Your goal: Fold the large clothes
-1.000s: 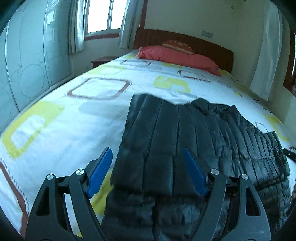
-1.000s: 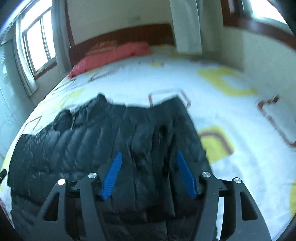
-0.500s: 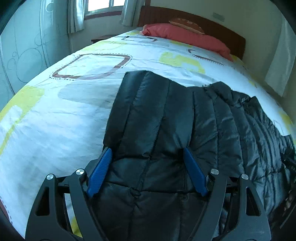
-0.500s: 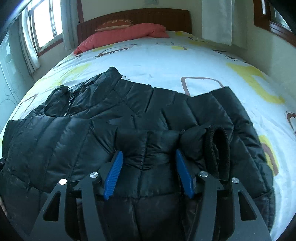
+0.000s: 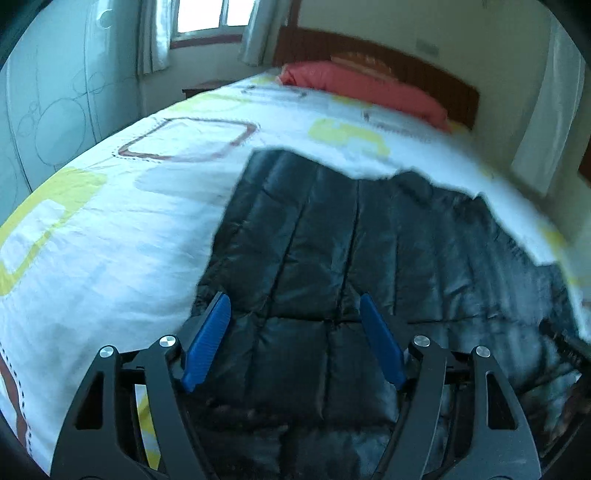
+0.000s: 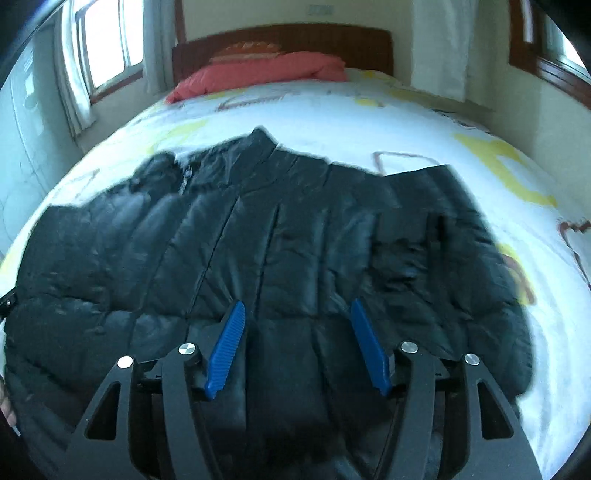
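We look down over a wide bed point(image 5: 110, 236), its white sheet printed with yellow and brown-outlined rounded squares, running away from us to a dark wooden headboard point(image 6: 295, 40) at the far end. Spread across the near part of the sheet lies the black quilted jacket point(image 6: 258, 240), the task's thing, puffy and stitched in long panels; in the right wrist view its collar point(image 6: 266, 144) and zipper point toward the far end, and the garment fills most of the near half of the bed from left to right. In the left wrist view the jacket's left edge falls just beside a bare stretch of sheet. A long red pillow point(image 6: 266, 70) rests at the far end against the headboard, with a patterned orange cushion point(image 6: 247, 50) behind it. Pale curtains point(image 5: 155, 33) hang by the window on the far left. Our left gripper point(image 5: 293, 314) hangs over the jacket's near left part, its blue pads point(image 5: 207, 343) spread apart; its jaws have just been closing a little, with jacket fabric showing between them but not pinched. Our right gripper point(image 6: 297, 317) hovers over the near middle of the jacket, likewise released, its pads point(image 6: 371, 350) set apart over the quilting and gripping nothing.
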Available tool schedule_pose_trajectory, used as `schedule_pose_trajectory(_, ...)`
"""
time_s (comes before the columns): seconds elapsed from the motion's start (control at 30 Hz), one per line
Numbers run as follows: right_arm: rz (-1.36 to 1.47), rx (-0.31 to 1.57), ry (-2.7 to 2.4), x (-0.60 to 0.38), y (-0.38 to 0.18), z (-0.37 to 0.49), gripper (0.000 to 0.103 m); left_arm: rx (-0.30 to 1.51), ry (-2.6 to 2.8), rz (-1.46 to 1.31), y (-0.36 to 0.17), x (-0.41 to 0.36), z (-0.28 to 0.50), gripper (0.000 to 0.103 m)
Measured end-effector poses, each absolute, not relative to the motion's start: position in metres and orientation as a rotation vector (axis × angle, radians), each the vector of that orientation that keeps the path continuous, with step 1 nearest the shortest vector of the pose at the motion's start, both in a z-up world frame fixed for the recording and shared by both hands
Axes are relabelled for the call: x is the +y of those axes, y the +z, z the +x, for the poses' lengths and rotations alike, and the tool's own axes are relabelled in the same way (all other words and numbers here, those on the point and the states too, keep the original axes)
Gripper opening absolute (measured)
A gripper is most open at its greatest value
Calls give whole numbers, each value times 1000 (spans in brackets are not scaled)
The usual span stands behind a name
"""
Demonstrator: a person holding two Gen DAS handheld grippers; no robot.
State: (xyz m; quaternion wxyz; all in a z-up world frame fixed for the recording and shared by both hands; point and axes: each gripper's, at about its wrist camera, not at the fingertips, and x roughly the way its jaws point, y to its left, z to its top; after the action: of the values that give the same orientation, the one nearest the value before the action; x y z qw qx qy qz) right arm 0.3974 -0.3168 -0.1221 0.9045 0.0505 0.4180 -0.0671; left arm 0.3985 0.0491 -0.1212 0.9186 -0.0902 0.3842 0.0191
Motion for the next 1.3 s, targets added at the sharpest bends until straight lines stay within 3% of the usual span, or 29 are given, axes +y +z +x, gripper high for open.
schedule_pose_trajectory(0.17,86,888,-155,-320,-144,398,62,867,60,-161,-150,53,414,74)
schedule_pose_trajectory(0.33,172,867,-139,-336,-120,375,62,839,39,-195,-130,63,398,73)
schedule_pose_trajectory(0.57,275,898,-137,-373,-103,292,64,861,31,-284,-115,111,320,74)
schedule_pose_trajectory(0.83,432,967,-195,-426,-117,170,64,951,44,-557,-141,167,195,74)
schedule_pose_trajectory(1.3,752,980,-3,-441,-145,34,65,964,-108,-823,-160,169,78,74)
